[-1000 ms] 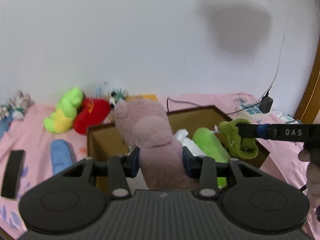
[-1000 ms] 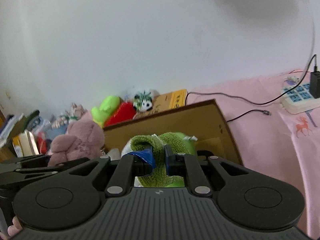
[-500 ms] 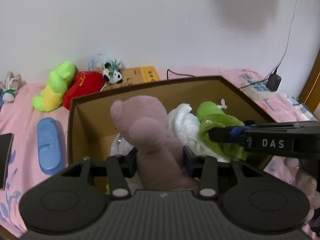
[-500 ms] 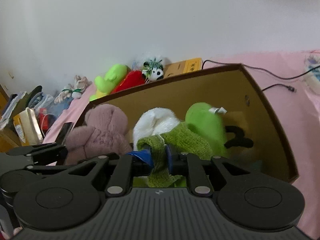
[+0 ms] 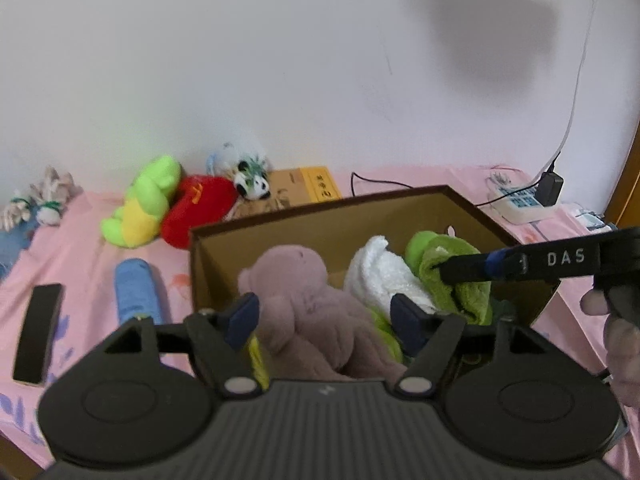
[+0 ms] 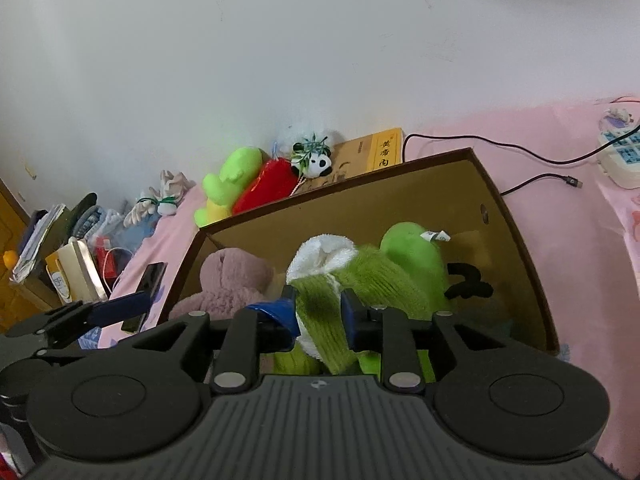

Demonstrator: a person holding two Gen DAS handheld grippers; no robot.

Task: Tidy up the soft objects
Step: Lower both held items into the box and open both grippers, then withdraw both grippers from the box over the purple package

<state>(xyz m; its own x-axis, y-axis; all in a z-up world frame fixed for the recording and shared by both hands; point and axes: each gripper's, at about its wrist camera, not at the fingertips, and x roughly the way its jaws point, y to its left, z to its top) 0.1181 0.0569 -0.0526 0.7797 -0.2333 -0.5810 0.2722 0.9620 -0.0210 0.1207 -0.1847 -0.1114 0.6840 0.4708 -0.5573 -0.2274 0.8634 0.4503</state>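
The left claw is held low over the near edge of the cardboard box, pointed forward and slightly downward, with its jaws spread wide. The mauve plush toy is seen between the two blue pads, clear of the left pad; whether the right pad touches it cannot be told, so no grip is shown. The toy lies inside the box, at its left end, with its rounded head toward the far wall.

The right claw is brought in from the right side (in the left wrist view its black finger marked "DAS" crosses the box rim horizontally) and is closed upon a green knitted cloth. The cloth is pinched between the pads and hangs down inside the box, draped against a white fluffy toy and a bright green plush packed beside it.

Behind the box, on the pink bed sheet, a lime-and-yellow plush, a red plush and a small panda toy are lined up near the wall, with a yellow-spined book lying beside them. A blue roll and a black phone are lying to the left of the box, well apart from both claws. A power strip is set at the far right.
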